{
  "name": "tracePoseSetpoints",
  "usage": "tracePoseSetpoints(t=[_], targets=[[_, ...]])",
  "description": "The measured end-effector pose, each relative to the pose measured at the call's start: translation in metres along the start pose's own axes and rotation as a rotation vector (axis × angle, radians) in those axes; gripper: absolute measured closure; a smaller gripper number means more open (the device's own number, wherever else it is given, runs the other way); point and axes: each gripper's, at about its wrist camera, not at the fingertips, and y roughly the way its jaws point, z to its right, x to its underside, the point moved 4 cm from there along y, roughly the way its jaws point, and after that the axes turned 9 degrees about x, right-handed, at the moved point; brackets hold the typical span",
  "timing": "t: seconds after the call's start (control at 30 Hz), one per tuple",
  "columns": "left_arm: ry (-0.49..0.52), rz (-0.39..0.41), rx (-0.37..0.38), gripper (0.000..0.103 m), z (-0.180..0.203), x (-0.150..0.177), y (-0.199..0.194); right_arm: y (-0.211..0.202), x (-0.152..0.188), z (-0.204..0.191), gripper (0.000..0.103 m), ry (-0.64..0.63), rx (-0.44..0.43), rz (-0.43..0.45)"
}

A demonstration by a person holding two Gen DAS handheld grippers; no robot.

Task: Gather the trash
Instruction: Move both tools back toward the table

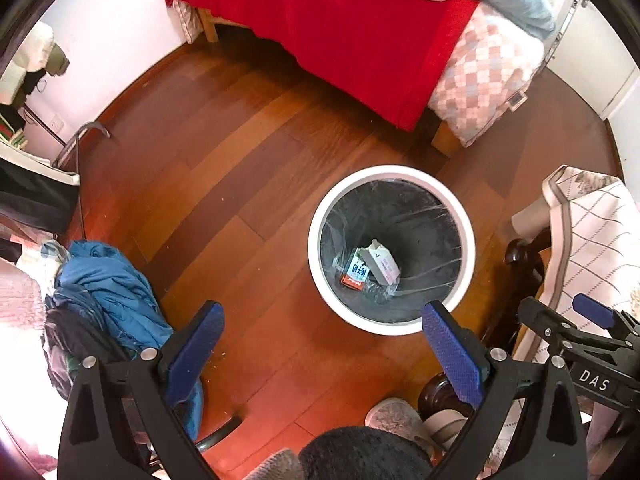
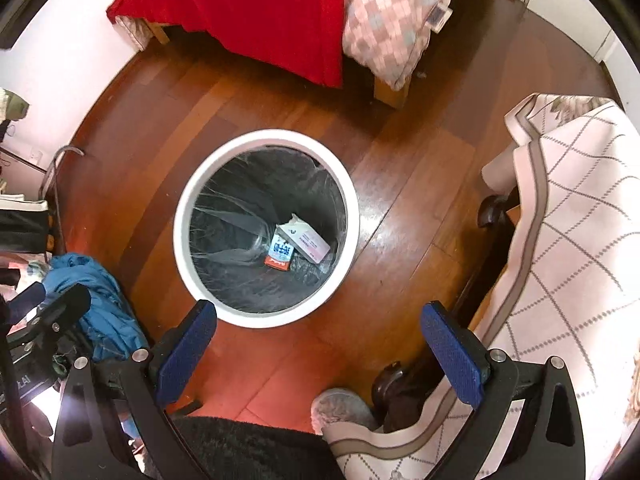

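Observation:
A round white-rimmed trash bin [image 1: 460, 208] with a clear liner stands on the wood floor; it also shows in the right wrist view [image 2: 184, 208]. At its bottom lie a white carton [image 1: 382, 264] [image 2: 306, 242] and a small blue-and-orange packet [image 1: 356, 272] [image 2: 280, 256]. My left gripper [image 1: 324, 344] is open and empty, held above the floor just short of the bin. My right gripper [image 2: 320, 340] is open and empty, above the bin's near rim. The right gripper also shows at the right edge of the left wrist view [image 1: 592, 324].
A bed with a red blanket [image 1: 340, 32] and a checked quilt [image 1: 484, 80] stands beyond the bin. A crumpled blue garment [image 1: 108, 284] lies at the left. A chair draped with a white grid-pattern cloth [image 2: 568, 220] stands at the right. A grey slipper [image 2: 340, 408] lies near the chair leg.

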Motion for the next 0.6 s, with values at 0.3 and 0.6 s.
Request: tracePoseSetpoints(t=[0.3,0.6], targets=[[0.036,0.110,0.036,0.002,0.027,0.015,-0.078,-0.084,0.026,0.019,0.000,0.037,-0.065,0.110],[0.131,0.241,0.061,0.002,0.086,0.040,-0.165,-0.196,0.073,0.068,0.000,0.143,-0.186,0.249]])
